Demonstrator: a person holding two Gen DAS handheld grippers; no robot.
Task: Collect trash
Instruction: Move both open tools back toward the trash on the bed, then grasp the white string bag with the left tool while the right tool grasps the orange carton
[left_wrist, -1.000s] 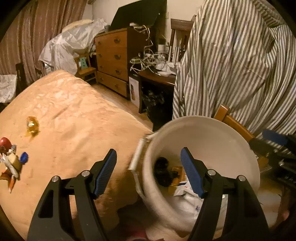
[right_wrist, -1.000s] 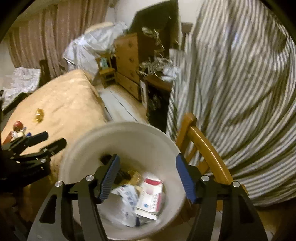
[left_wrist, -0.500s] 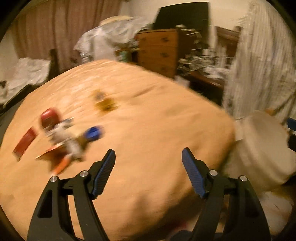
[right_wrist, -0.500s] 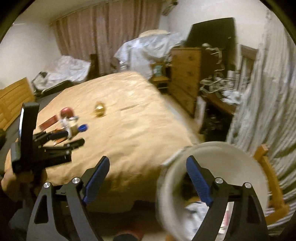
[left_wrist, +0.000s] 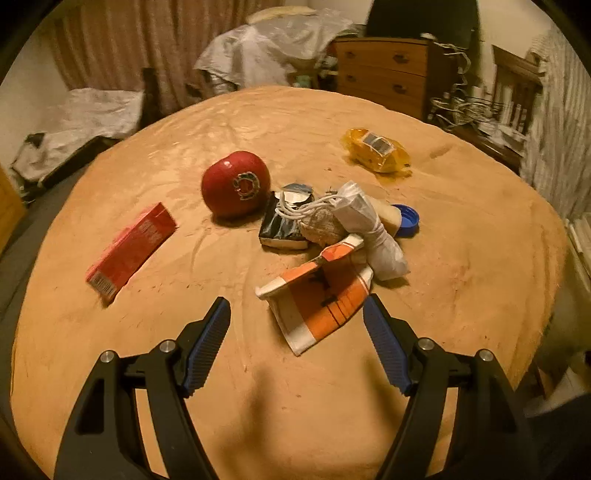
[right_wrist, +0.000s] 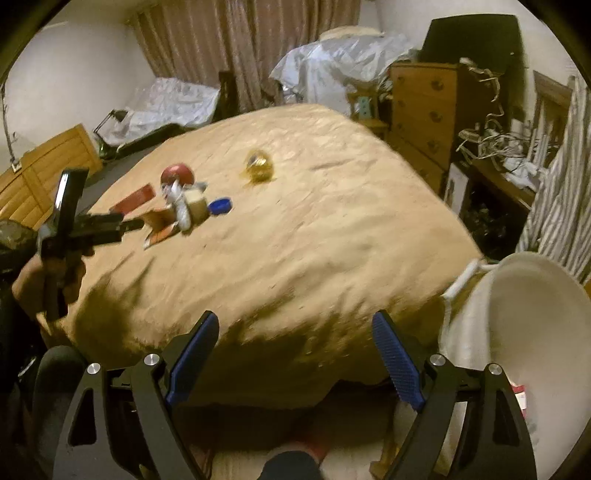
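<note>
Swung over, left gripper (left_wrist: 297, 319) faces orange wrapper (left_wrist: 321, 299).

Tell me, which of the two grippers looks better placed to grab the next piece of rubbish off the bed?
The left gripper, probably. It is open right over the orange-and-white carton in the pile. The right gripper, also open and empty, hangs near the white bin, well away from the pile.

Dim, warm yellowish room light tints both views. Fisheye bending curves the edges into dark corners. The left view is fairly sharp; the right view is smeared. Soft shadows fall just ahead of the tongs.
</note>
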